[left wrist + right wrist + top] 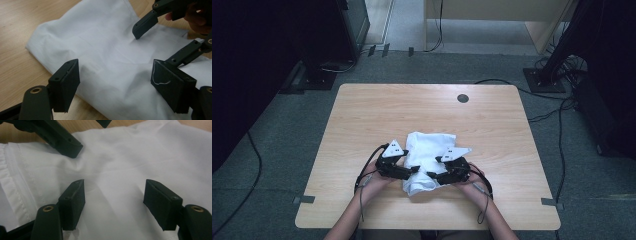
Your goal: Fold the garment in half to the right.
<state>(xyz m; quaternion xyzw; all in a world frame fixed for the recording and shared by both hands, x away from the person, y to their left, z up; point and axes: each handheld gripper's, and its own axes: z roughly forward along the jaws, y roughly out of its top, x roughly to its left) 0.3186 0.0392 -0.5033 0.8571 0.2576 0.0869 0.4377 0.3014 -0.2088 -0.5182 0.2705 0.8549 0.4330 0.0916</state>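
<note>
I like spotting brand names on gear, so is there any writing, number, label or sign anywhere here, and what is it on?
There is no text to read.
White cloth: plain, with no print or tag that shows.
Left gripper and right gripper: small dark dots on their grey plates, not letters.
A jaw in the left gripper view carries a thin white scratch, not a sign.
Table: bare wood with a round dark cap.

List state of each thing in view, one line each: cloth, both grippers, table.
white cloth: folded and rumpled, lying flat on the table, between the two grippers, not lifted.
left gripper: jaws open over the cloth, nothing clamped.
right gripper: jaws open over the cloth, nothing clamped.
table: wooden top, cloth at its near middle, round dark cable hole near the far edge.
</note>
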